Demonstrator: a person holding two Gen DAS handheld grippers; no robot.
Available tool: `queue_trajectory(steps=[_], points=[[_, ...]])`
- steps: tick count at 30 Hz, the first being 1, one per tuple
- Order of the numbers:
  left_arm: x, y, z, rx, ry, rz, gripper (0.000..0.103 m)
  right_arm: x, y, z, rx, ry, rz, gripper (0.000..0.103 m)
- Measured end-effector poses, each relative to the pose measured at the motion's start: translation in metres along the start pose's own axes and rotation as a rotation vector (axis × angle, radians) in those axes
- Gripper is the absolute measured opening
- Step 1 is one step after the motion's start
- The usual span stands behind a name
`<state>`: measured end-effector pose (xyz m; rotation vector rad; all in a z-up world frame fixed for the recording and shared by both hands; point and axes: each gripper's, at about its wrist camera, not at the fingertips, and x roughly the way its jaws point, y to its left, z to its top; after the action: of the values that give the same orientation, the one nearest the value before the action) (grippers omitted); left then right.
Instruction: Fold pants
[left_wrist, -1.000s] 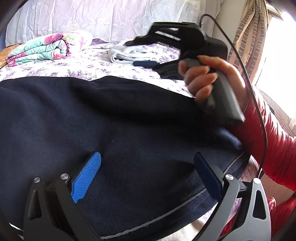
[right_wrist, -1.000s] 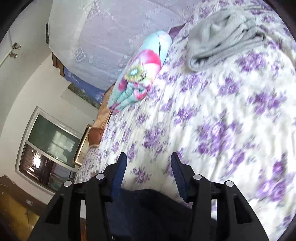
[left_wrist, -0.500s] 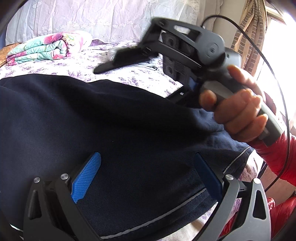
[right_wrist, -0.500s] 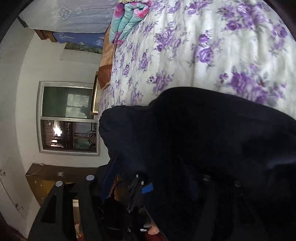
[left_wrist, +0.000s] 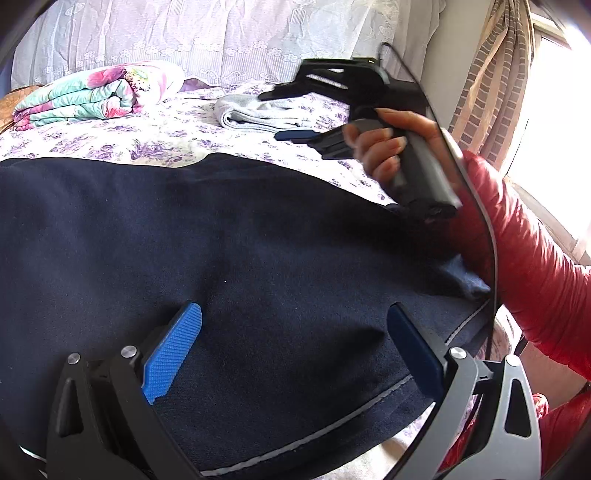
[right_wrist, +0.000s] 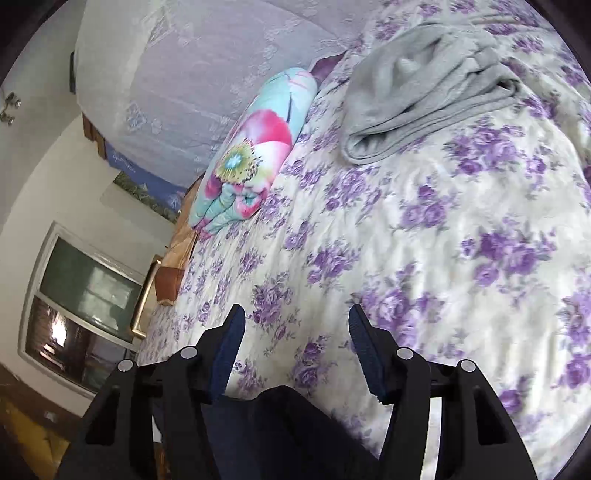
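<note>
— Two sets of jaws, and both stand apart with nothing between them, am I right?

— Yes. The left gripper (left_wrist: 293, 347) hovers over the navy pants (left_wrist: 221, 258) with its blue pads spread wide and only cloth lying flat beneath, none of it pinched. The right gripper (right_wrist: 295, 354) is released too; a dark hump of the pants (right_wrist: 284, 417) sits just below its fingers, but the pads close on nothing.

— Where do the pants lie?

— Spread across the near part of the bed (left_wrist: 147, 140), over the purple-flowered bedspread (right_wrist: 443, 258). A pale piped edge runs along the nearest side, by the left gripper. In the left wrist view the person's right hand (left_wrist: 384, 147) holds the right gripper (left_wrist: 295, 134) raised above the far right side of the cloth.

— How will that cloth behave?

— My guess: soft and fairly thick, limp rather than stiff, with some weight. It should drape and sag from wherever it is lifted, and a single pinch may drag the layers askew.

— So where would you take hold?

— At the edges, not the middle. The piped edge near the left gripper looks like a firm, thicker place to bite; the right one could take the far edge on its own side, so the fold lifts evenly.

— Anything else on the bed?

— A folded grey garment (right_wrist: 417, 85) and a rolled floral quilt (right_wrist: 255, 147) farther back, well apart from the pants.
</note>
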<state>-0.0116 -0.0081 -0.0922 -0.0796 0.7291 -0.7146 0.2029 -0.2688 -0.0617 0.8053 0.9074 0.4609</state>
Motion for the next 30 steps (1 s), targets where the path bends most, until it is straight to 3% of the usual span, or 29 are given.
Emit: queue_trajectory(steps=[4,7,9,11,12,13,14,15,17,18,19,21,23,25,26,27,28,29,30], points=[[0.000,-0.001,-0.001,0.000,0.001,0.000,0.098,0.008,0.038,-0.050,-0.174,0.168,0.050,0.060],[0.000,-0.002,-0.001,0.001,0.002,0.003,0.098,0.042,0.061,-0.087,-0.201,0.311,0.103,0.060],[0.002,0.000,0.001,0.000,0.009,0.009,0.098,0.063,0.059,-0.093,-0.229,0.314,0.017,0.057],[0.003,-0.001,0.003,-0.003,0.023,0.018,0.098,0.077,0.043,-0.080,-0.265,0.236,-0.111,0.041],[0.003,-0.001,0.006,-0.014,0.036,0.035,0.098,0.077,0.034,-0.073,-0.269,0.214,-0.132,0.010],[0.000,0.001,0.010,-0.029,0.047,0.054,0.098,0.073,0.023,-0.066,-0.231,0.189,-0.131,0.000],[-0.008,0.005,0.017,-0.060,0.053,0.084,0.098,0.062,0.015,-0.062,-0.174,0.147,-0.114,0.003],[-0.018,0.010,0.023,-0.084,0.035,0.098,0.097,0.046,0.013,-0.061,-0.145,0.098,-0.131,0.013],[-0.054,0.030,0.042,-0.126,-0.057,0.137,0.097,0.017,0.019,-0.063,-0.197,0.058,-0.088,0.026],[-0.064,0.040,0.048,-0.143,-0.082,0.161,0.097,0.002,0.025,-0.067,-0.226,0.035,-0.079,0.041],[-0.075,0.056,0.058,-0.170,-0.098,0.198,0.098,-0.013,0.031,-0.074,-0.254,0.011,-0.070,0.048],[-0.078,0.086,0.067,-0.227,-0.088,0.271,0.098,-0.031,0.042,-0.090,-0.300,0.006,-0.048,0.053],[-0.064,0.123,0.065,-0.299,-0.025,0.371,0.097,-0.038,0.043,-0.111,-0.321,0.041,-0.043,0.061],[-0.044,0.146,0.055,-0.302,0.030,0.367,0.097,-0.036,0.032,-0.130,-0.327,0.092,-0.075,0.070],[-0.041,0.143,0.055,-0.269,0.022,0.399,0.097,-0.032,0.019,-0.136,-0.319,0.111,-0.106,0.070],[-0.037,0.134,0.056,-0.232,0.034,0.445,0.097,-0.033,0.002,-0.138,-0.294,0.111,-0.113,0.061],[-0.033,0.125,0.058,-0.193,0.052,0.499,0.097,-0.041,-0.013,-0.140,-0.250,0.079,-0.100,0.034],[-0.029,0.122,0.059,-0.169,0.063,0.531,0.097,-0.057,-0.025,-0.136,-0.183,0.038,-0.108,0.027],[-0.027,0.123,0.061,-0.158,0.071,0.547,0.097,-0.078,-0.034,-0.134,-0.131,-0.007,-0.105,0.025]])
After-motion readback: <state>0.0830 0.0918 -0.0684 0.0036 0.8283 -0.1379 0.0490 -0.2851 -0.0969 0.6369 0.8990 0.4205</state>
